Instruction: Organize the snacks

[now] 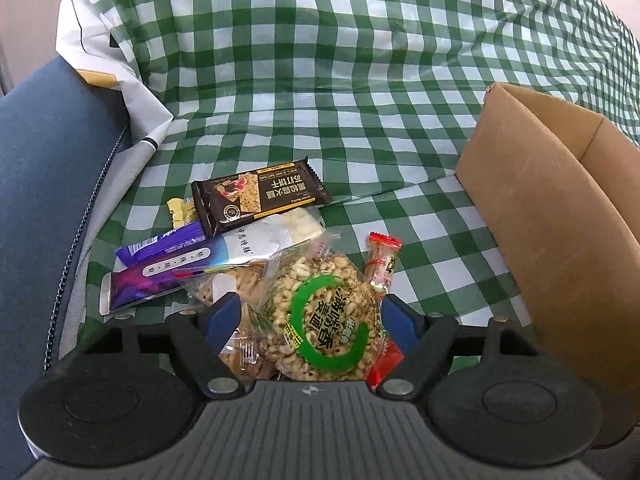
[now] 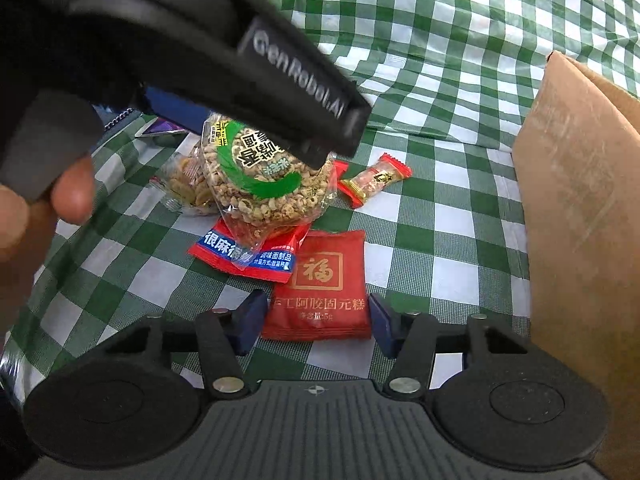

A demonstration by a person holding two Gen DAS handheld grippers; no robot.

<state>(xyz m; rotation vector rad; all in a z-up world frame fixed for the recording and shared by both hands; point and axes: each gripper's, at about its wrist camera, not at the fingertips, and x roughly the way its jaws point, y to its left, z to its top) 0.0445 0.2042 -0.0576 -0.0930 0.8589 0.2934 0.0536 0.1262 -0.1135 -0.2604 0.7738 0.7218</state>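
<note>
- On the green checked cloth, beside the cardboard box: left gripper jaws spread, straddling the puffed-grain cake, pads clear.
- Right gripper jaws part-spread around the red sachet; contact indeterminate.

A round puffed-grain cake in clear wrap is seen centre frame, apparently propped on red packets; a red pouch lies flat below.

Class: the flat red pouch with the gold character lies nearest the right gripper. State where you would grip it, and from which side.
Grip the red pouch across its two long side edges, coming down from above at its near end. It lies flat on the checked cloth and already sits between the right gripper's open fingers; its far end lies beside other packets.
</note>
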